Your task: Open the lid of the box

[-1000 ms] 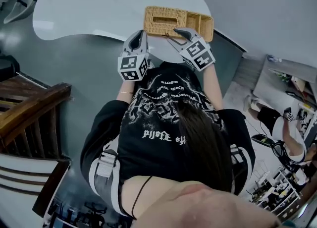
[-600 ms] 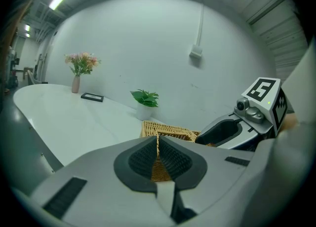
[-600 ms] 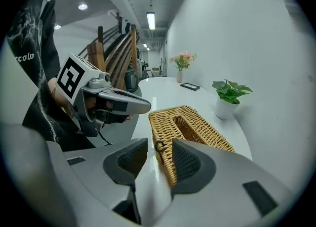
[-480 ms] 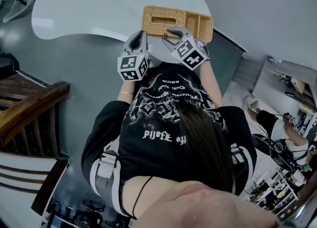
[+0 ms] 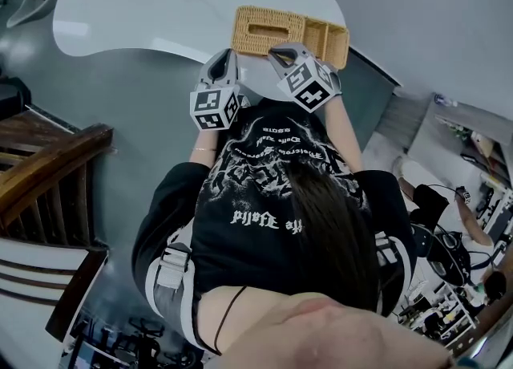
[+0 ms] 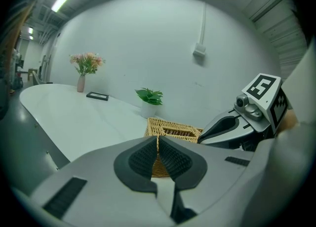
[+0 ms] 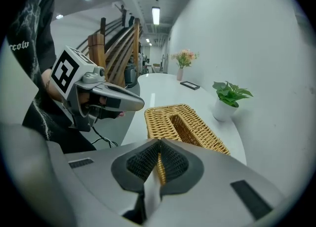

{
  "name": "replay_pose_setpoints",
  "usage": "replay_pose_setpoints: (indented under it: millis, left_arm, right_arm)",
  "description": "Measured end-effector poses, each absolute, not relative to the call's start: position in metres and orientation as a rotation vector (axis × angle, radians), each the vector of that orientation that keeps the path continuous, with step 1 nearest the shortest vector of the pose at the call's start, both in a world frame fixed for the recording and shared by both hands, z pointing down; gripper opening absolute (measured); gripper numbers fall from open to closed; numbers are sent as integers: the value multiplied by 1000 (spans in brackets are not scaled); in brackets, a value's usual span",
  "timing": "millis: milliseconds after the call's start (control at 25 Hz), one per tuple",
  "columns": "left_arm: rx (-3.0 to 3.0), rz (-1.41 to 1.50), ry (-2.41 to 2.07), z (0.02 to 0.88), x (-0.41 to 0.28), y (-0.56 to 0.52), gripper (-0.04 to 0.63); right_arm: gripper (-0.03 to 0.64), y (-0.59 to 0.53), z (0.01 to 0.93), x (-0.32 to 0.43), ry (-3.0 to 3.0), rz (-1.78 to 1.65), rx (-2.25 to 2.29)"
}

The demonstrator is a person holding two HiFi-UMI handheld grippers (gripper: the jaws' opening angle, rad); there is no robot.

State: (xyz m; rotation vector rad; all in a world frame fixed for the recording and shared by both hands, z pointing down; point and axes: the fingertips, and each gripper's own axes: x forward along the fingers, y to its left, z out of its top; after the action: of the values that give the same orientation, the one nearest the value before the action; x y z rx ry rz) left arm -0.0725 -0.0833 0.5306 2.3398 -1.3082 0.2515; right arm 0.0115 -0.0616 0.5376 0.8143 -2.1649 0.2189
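Observation:
A woven wicker box (image 5: 288, 34) with a slot in its lid lies on the white table (image 5: 160, 6), close to its near edge. My left gripper (image 5: 227, 56) hovers just short of the box's near left corner, its jaws shut and empty. In the left gripper view the box (image 6: 173, 131) shows beyond my left gripper (image 6: 158, 139). My right gripper (image 5: 276, 54) points down at the box's near edge. Its jaws have just been closing and now meet at the tips. In the right gripper view only a sliver of wicker behind my right gripper (image 7: 159, 144) shows through the slit.
A small potted plant (image 7: 229, 95) stands just past the box, with a vase of flowers (image 7: 182, 60) and a dark flat frame (image 6: 97, 96) farther along the table. A wooden stair railing (image 5: 48, 167) rises to the person's left. Another gripper (image 5: 32, 2) lies by the table's far left edge.
The right gripper's jaws have closed from wide open, and it has rolled and edged slightly left toward the box. The left gripper has stayed put.

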Motion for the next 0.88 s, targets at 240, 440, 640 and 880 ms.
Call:
replay_pose_setpoints:
  millis: [240, 440, 640, 880]
  left_arm:
    - [2340, 248, -1322, 529, -75, -86, 29]
    - [2344, 252, -1329, 529, -78, -87, 29]
    - [2346, 249, -1339, 526, -77, -90, 29]
    - [2350, 235, -1343, 526, -79, -91, 29]
  right_arm:
    - [37, -61, 536, 11, -2163, 216, 792]
    - [37, -61, 532, 11, -2167, 213, 782]
    - [35, -66, 521, 14, -2181, 157, 797]
    - [35, -64, 520, 13, -2159, 141, 757]
